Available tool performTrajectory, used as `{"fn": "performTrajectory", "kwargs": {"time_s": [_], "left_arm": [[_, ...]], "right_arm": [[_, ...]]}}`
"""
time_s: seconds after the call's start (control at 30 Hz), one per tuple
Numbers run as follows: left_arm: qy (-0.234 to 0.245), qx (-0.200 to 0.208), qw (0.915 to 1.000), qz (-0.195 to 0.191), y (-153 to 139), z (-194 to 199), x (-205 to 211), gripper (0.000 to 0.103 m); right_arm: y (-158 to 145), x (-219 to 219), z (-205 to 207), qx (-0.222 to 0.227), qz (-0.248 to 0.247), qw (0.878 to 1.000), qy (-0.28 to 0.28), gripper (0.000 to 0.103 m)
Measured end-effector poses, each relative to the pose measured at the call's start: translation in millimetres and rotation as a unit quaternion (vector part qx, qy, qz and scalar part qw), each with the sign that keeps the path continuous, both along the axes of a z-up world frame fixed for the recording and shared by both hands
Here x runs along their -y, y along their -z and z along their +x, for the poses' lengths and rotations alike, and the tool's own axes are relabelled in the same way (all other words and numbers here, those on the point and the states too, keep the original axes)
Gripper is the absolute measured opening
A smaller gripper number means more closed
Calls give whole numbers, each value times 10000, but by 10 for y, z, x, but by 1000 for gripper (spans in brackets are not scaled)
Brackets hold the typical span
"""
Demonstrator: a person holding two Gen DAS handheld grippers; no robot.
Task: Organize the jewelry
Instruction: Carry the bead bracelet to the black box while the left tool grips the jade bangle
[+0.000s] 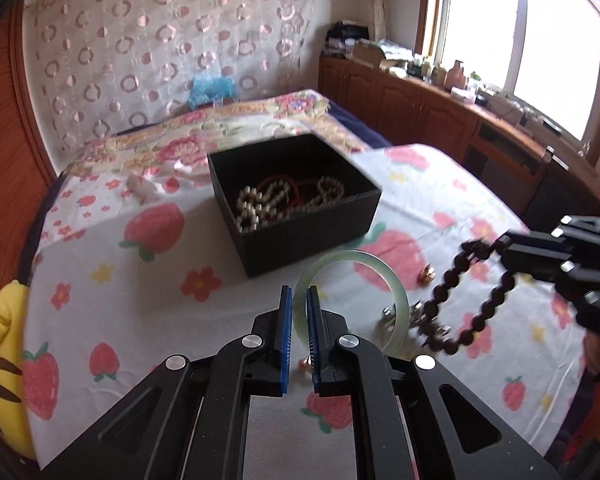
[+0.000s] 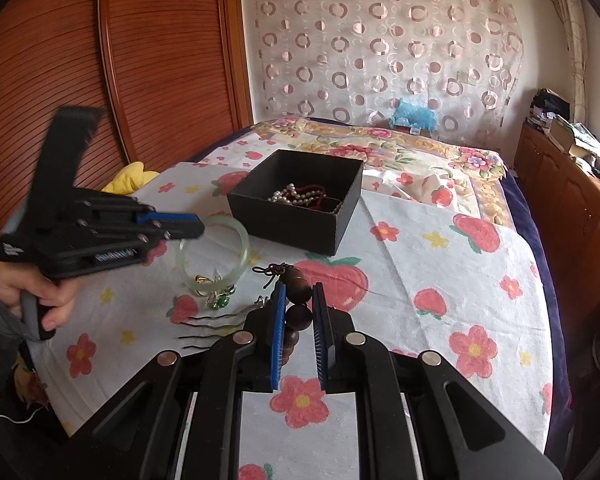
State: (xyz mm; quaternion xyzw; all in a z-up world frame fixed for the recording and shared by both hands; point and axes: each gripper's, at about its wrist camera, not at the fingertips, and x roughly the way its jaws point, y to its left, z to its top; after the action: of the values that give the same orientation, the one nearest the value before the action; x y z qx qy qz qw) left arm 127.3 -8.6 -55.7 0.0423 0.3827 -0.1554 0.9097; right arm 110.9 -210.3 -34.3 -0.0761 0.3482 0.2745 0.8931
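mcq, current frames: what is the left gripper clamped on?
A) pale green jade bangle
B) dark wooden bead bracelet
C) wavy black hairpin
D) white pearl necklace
A: in the left wrist view the left gripper has its blue pads closed on the rim of the pale green jade bangle, while the dark wooden bead bracelet hangs from the right gripper and the white pearl necklace lies in the black rectangular box.

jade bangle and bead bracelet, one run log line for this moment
left hand-held gripper: shut on jade bangle | right hand-held gripper: shut on bead bracelet | black box: pearls inside
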Motion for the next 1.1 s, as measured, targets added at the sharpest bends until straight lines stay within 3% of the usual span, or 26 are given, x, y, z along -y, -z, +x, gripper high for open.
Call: {"fn": "performTrajectory", "kwargs": {"time_s": [0.23, 0.63, 1.1], "left_arm": [[11, 259, 9996, -95, -255, -56, 17, 6], [-144, 348, 9992, -124, -318, 62, -94, 6], [-219, 263, 9994, -107, -298, 607, -137, 6]], "right_arm": [[-61, -3, 9, 62, 41, 10000, -8, 15], [-410, -92, 150, 416, 117, 9990, -136, 15], [-723, -285, 724, 766, 127, 9967, -234, 15]]}}
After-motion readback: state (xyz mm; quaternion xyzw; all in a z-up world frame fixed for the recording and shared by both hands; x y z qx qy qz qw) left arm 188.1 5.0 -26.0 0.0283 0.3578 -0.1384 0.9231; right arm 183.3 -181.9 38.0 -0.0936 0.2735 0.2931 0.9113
